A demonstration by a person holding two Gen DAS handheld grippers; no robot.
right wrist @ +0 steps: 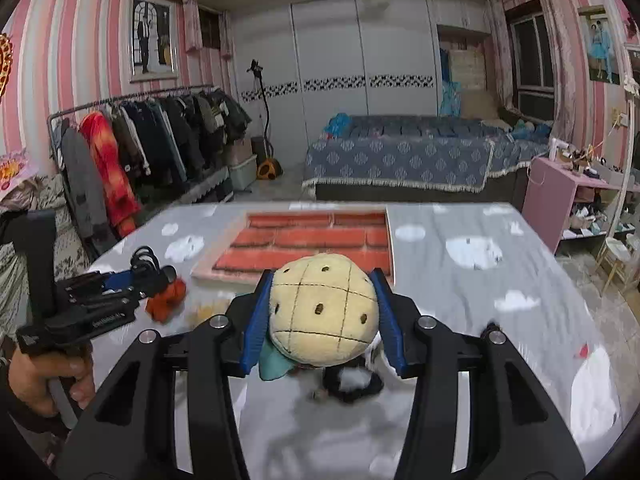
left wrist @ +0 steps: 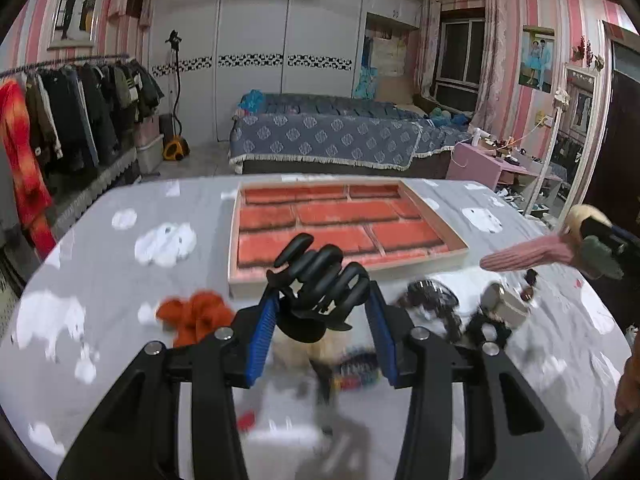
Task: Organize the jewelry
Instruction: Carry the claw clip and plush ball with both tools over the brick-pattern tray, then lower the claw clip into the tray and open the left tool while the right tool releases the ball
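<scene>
My left gripper (left wrist: 322,300) is shut on a black claw hair clip (left wrist: 320,280) and holds it above the table, just in front of the tray's near edge. The tray (left wrist: 444,222) has a red brick-pattern lining and pale rim; it also shows in the right wrist view (right wrist: 390,240). My right gripper (right wrist: 322,312) is shut on a cream plush pineapple hair accessory (right wrist: 324,312) with a teal leaf, raised over the table. In the left wrist view that accessory (left wrist: 580,220) shows at far right with a pink knit part (left wrist: 528,256).
An orange scrunchie (left wrist: 196,314) lies left of the left gripper. Several dark hair ties and clips (left wrist: 436,300) and a pale clip (left wrist: 504,302) lie right of it. A black scrunchie (right wrist: 352,384) lies under the right gripper. The table (left wrist: 100,280) has a grey cloud-print cloth.
</scene>
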